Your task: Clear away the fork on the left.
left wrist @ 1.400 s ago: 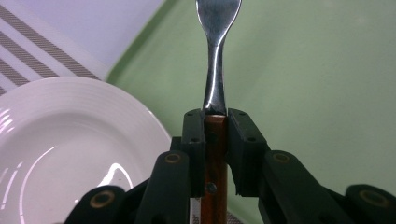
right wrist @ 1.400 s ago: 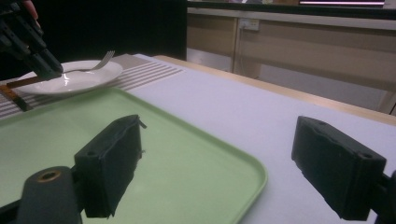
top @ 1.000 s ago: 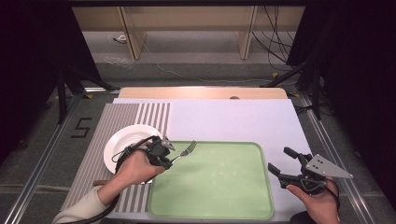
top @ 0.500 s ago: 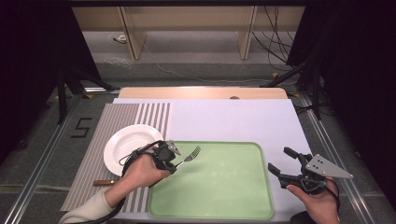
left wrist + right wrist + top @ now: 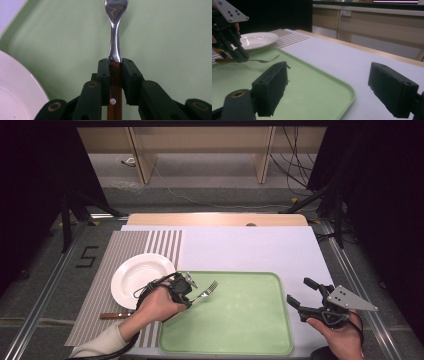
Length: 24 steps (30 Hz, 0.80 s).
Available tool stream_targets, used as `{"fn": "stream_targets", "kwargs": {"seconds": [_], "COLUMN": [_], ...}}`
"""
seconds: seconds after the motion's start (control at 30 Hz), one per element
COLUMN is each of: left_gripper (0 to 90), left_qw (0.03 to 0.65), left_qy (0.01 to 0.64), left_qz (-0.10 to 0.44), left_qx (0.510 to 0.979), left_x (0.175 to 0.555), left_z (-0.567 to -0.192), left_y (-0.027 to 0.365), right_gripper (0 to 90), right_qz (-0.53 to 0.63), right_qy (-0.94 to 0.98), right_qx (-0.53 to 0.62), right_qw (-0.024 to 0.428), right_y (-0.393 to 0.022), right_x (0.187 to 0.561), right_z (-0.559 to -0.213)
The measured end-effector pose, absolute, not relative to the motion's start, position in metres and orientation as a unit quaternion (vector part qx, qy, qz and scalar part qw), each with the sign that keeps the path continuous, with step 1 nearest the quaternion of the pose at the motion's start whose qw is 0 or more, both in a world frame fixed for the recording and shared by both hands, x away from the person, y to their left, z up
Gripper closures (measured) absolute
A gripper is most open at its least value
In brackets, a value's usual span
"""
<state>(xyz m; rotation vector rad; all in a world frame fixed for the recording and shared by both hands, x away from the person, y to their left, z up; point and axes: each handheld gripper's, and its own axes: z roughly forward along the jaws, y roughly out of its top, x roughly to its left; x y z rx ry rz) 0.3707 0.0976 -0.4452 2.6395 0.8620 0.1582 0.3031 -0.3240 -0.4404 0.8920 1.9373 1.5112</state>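
Observation:
A fork (image 5: 206, 292) with a wooden handle is clamped in my left gripper (image 5: 187, 290), tines pointing right over the left part of the green tray (image 5: 235, 340). In the left gripper view the jaws are shut on the fork's handle (image 5: 115, 75), with the tray (image 5: 170, 37) beneath. A white plate (image 5: 135, 275) lies just left of that hand. My right gripper (image 5: 298, 290) hovers off the tray's right edge, open with nothing between its pads. In the right gripper view the right gripper (image 5: 332, 87) looks across the tray (image 5: 312, 85) at the fork (image 5: 262, 60) and the plate (image 5: 257, 40).
A striped placemat (image 5: 100, 285) holds the plate, and a wooden-handled knife (image 5: 117, 315) lies near its front edge. A pale mat (image 5: 250, 250) covers the table behind the tray. The table ends in a wooden strip (image 5: 215, 219) at the back.
My left gripper has carried the fork a little to the right and lower, further over the tray. The right gripper has stayed where it was.

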Motion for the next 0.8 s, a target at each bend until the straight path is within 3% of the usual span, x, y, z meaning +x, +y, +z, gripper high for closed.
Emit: {"fn": "stream_targets", "kwargs": {"seconds": [0.2, 0.5, 0.7, 0.8], "left_gripper": [76.9, 71.5, 88.8, 89.6], "left_qw": [0.172, 0.210, 0.185, 0.170], "left_qy": [0.305, 0.299, 0.289, 0.284], "left_qz": [0.048, 0.054, 0.070, 0.067], "left_qx": [0.935, 0.929, 0.937, 0.941], "left_x": [0.374, 0.368, 0.365, 0.364], "left_z": [-0.454, -0.445, -0.442, -0.446], "left_y": [0.094, 0.103, 0.123, 0.126], "right_gripper": [17.0, 17.0, 17.0, 17.0], "right_qz": [0.558, 0.559, 0.557, 0.557], "right_qy": [0.716, 0.716, 0.717, 0.717], "right_qx": [0.329, 0.329, 0.328, 0.328], "right_qw": [0.261, 0.260, 0.260, 0.260], "right_y": [-0.324, -0.324, -0.324, -0.324], "right_x": [0.303, 0.303, 0.303, 0.303], "right_z": [-0.440, -0.440, -0.440, -0.440]}}
